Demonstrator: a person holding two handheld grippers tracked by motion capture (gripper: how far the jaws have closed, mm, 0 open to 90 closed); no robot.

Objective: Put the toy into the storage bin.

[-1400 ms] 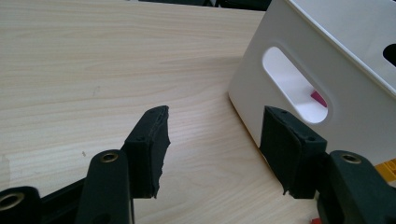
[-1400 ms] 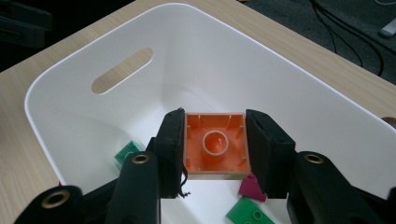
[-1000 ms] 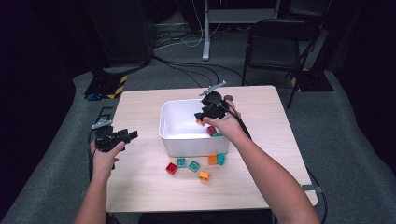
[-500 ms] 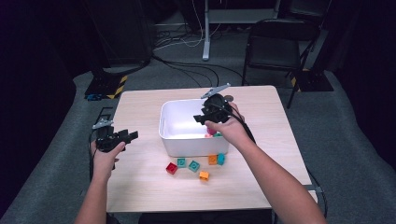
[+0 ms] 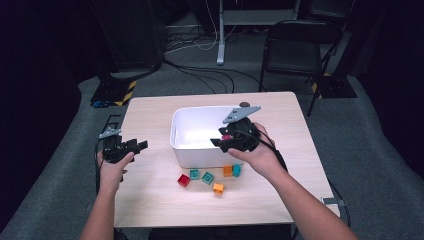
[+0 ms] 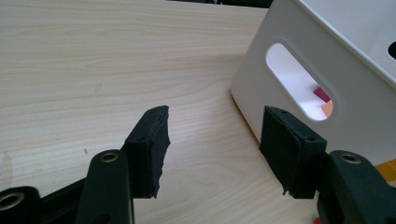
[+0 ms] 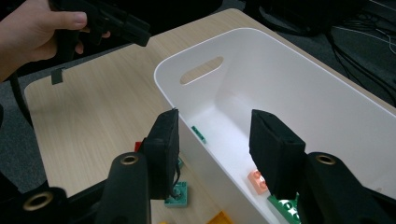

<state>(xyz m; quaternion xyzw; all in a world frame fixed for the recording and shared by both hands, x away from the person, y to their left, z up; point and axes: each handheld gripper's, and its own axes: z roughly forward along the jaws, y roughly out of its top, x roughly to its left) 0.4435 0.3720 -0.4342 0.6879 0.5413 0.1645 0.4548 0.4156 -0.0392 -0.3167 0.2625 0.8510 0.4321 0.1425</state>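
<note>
Right gripper (image 5: 226, 140) hangs over the near rim of the white plastic bin (image 5: 186, 131) mid-table, its jaws just eased wider and empty. Bring it back to the small toy bricks (image 5: 208, 177) near the table's front edge, and close squarely on one. Your left gripper (image 5: 137, 146) idles parted, empty, at the left edge.

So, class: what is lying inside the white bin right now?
Inside the white bin the right gripper view shows a salmon-pink brick, a green brick and a thin green piece. The right gripper covers part of the floor.
</note>
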